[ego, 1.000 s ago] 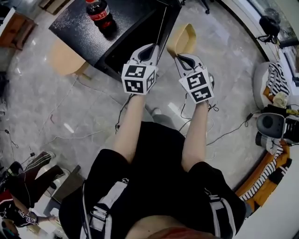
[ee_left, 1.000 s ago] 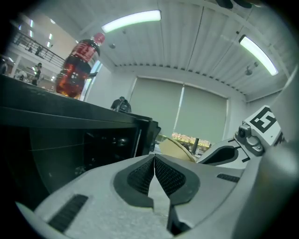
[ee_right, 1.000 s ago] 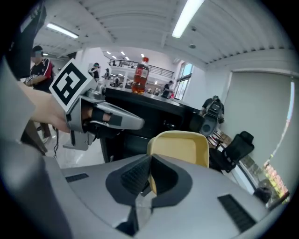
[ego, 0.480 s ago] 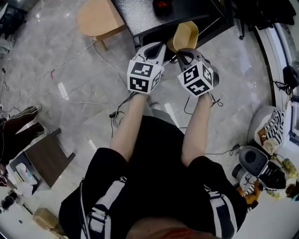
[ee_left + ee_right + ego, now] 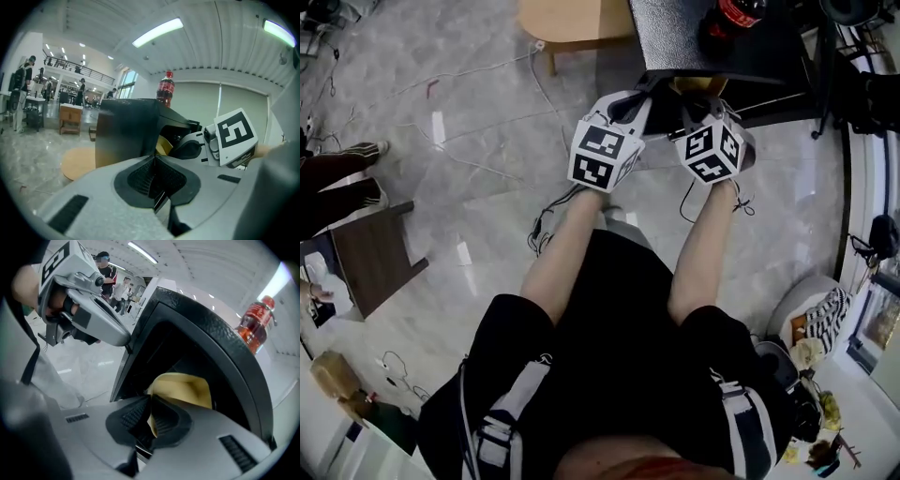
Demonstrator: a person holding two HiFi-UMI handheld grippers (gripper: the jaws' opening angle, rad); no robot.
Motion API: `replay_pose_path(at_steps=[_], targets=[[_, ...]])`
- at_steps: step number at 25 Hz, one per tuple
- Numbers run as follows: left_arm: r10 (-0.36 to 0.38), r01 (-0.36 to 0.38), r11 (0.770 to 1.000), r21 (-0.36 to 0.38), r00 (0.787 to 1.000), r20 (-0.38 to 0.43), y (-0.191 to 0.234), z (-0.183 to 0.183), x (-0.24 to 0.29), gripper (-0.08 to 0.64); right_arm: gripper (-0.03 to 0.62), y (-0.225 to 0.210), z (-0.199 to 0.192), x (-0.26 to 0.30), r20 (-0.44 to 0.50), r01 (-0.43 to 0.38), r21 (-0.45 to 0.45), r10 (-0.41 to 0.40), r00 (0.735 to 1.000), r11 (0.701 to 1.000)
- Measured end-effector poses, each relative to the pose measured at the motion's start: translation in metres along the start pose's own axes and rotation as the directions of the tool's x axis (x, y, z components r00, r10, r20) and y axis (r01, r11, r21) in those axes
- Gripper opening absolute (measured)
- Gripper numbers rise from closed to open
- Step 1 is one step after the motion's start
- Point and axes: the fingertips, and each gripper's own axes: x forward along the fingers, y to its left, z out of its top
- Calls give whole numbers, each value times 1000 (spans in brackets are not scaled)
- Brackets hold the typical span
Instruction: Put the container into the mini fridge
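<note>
We see a pale yellow container [image 5: 187, 387], a black mini fridge [image 5: 201, 319], a dark bottle [image 5: 253, 331] with red cap and label, the left gripper [image 5: 154, 183] and right gripper [image 5: 150, 423] light grey with black pads [image 5: 129, 416], their cubes [image 5: 605, 155] white with black squares, and a grey marbled floor [image 5: 487, 197].

The left gripper [image 5: 154, 159] has its jaws pressed together with nothing between them, pointing at a black mini fridge [image 5: 125, 131] that stands just ahead with a red-capped cola bottle [image 5: 165, 90] upright on top. At the fridge's open front, to the right, a bit of a yellow container [image 5: 162, 146] shows beside the right gripper [image 5: 185, 149] and its marker cube [image 5: 236, 136]. A round wooden stool [image 5: 77, 163] sits on the floor to the left, with people [image 5: 23, 86] standing far off.
</note>
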Motion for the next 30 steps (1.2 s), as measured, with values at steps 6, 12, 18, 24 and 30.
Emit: replay_pose_path(at_steps=[6, 12, 18, 24, 30], targets=[[17, -16, 1000, -12, 1000, 9, 8, 2, -7, 11, 17, -10, 8, 11, 50, 70, 39, -72, 996, 997], [-42, 42, 999, 19, 999, -7, -15, 1, 2, 11, 61, -24, 8, -19, 126, 196, 215, -226, 966, 957], [-158, 157, 984, 79, 987, 17, -63, 19, 20, 11, 35, -39, -35, -73, 116, 304, 514, -416, 902, 802], [-345, 338, 928, 158, 938, 16, -145, 33, 52, 11, 15, -49, -132, -167, -39, 430, 730, -596, 802, 531], [-546, 528, 822, 215, 838, 28, -253, 49, 81, 11, 12, -39, -217, -270, -221, 485, 861, -745, 630, 155]])
